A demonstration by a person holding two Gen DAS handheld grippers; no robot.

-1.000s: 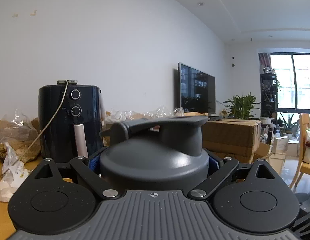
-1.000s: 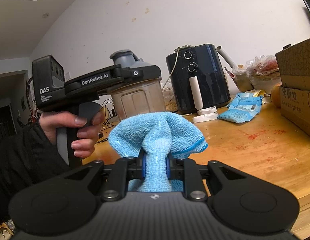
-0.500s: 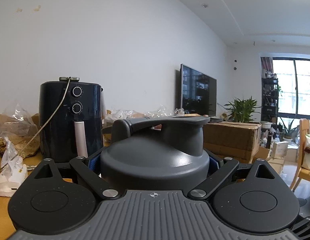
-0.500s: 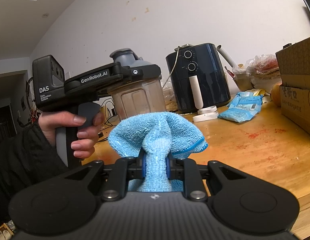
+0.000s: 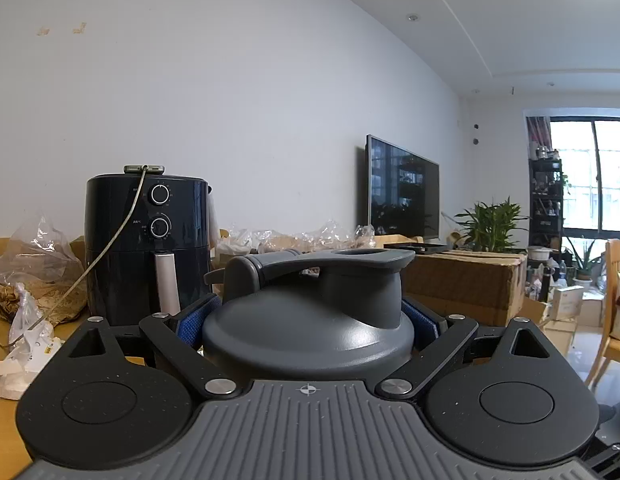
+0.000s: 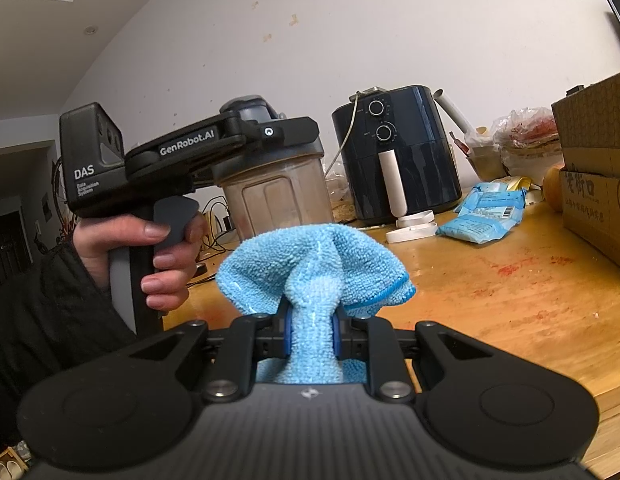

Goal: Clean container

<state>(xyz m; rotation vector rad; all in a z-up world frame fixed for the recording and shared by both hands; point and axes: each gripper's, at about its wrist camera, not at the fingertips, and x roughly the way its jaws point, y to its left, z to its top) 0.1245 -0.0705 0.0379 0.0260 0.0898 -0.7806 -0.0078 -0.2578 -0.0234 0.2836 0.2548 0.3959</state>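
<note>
The left hand-held gripper [image 5: 308, 320] clasps a container [image 6: 278, 196] just under its grey lid [image 5: 310, 320], one blue pad pressed to each side of the rim. In the right wrist view the container is a clear, cloudy jug with brownish smears on its walls, held upright above the wooden table [image 6: 509, 300], to the left of a black air fryer [image 6: 397, 156]. A person's hand [image 6: 150, 248] in a dark sleeve grips the handle of that left tool, fingers wrapped round the trigger.

The right hand-held gripper [image 6: 310, 336] is clenched on a blue cloth [image 6: 313, 276]; the fabric is pinched into a narrow neck between the pads and puffs out above them. The cloth sits in front of the container and lower than it, apart from it.

On the table beyond lie a blue packet [image 6: 485, 220] and a white ring-shaped piece [image 6: 413, 228] near the air fryer's foot, with a cardboard box [image 6: 597, 168] at the right edge. Reddish stains mark the tabletop.
</note>
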